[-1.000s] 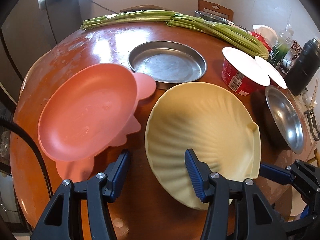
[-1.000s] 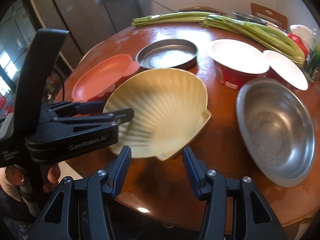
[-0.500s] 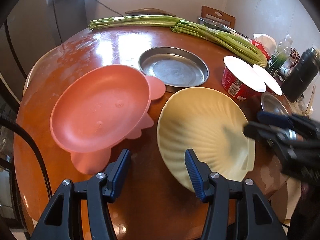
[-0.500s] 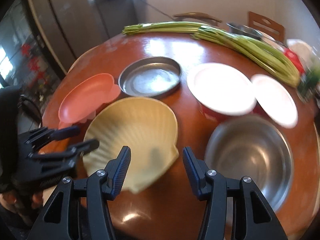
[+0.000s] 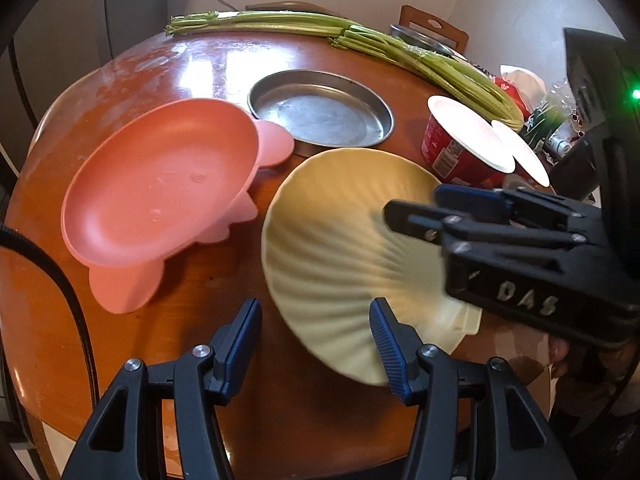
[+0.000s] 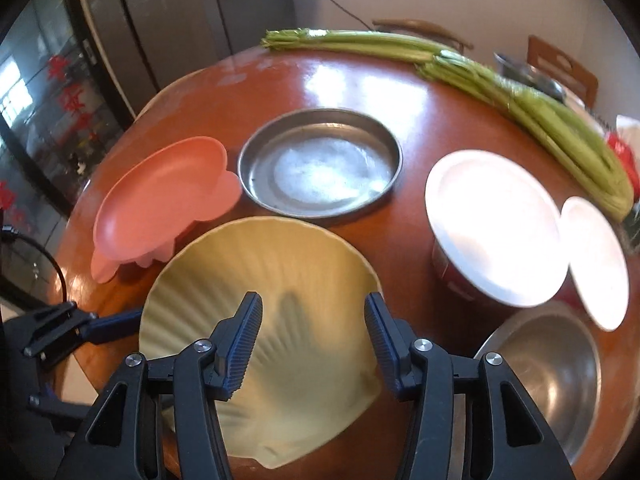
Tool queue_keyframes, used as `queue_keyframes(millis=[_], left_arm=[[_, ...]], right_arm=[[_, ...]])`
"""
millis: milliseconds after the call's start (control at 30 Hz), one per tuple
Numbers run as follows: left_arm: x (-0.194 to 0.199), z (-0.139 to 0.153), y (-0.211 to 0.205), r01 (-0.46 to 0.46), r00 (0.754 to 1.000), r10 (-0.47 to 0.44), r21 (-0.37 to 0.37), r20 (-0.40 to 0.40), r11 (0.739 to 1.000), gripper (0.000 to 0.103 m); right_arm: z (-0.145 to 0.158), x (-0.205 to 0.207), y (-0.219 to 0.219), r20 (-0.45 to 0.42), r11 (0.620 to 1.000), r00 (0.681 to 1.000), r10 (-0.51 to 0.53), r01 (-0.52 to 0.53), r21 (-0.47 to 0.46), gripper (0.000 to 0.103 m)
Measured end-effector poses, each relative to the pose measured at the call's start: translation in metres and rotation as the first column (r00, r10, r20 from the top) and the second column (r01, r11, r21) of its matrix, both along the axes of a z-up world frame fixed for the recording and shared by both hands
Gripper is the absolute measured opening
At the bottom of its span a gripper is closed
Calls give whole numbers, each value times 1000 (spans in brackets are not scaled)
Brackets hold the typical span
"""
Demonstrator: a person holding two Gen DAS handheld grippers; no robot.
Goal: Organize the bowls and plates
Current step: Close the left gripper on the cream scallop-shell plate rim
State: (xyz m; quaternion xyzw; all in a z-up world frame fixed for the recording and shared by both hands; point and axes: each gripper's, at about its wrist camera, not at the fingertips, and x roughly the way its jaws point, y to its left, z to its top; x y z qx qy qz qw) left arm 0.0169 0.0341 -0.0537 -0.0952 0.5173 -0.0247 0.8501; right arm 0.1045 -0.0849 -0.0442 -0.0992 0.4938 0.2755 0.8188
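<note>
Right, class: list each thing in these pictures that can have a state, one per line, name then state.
Shell plate: empty, flat on the table.
Pink plate: empty, raised on its base.
Steel pan: empty, upright.
Steel bowl: empty, upright.
Red tubs: white lids on.
Left gripper: open, holding nothing.
Right gripper: open above the shell plate, jaws just narrowed.

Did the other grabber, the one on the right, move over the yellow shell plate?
Yes. In the left wrist view the right gripper came in from the right edge and now hangs over the yellow shell plate, nearer the pink plate; jaws closing slightly, empty.
</note>
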Motion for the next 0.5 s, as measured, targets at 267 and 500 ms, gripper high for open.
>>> queue_keyframes(millis=[267, 500], left_arm=[[3, 0, -12, 26, 1000, -26, -33, 14, 999, 56], [2, 0, -6, -1, 1000, 1, -29, 12, 1000, 56]], right_arm=[[5, -13, 2, -40, 998, 998, 38, -36, 60, 51], [17, -12, -7, 4, 998, 1000, -8, 7, 65, 51]])
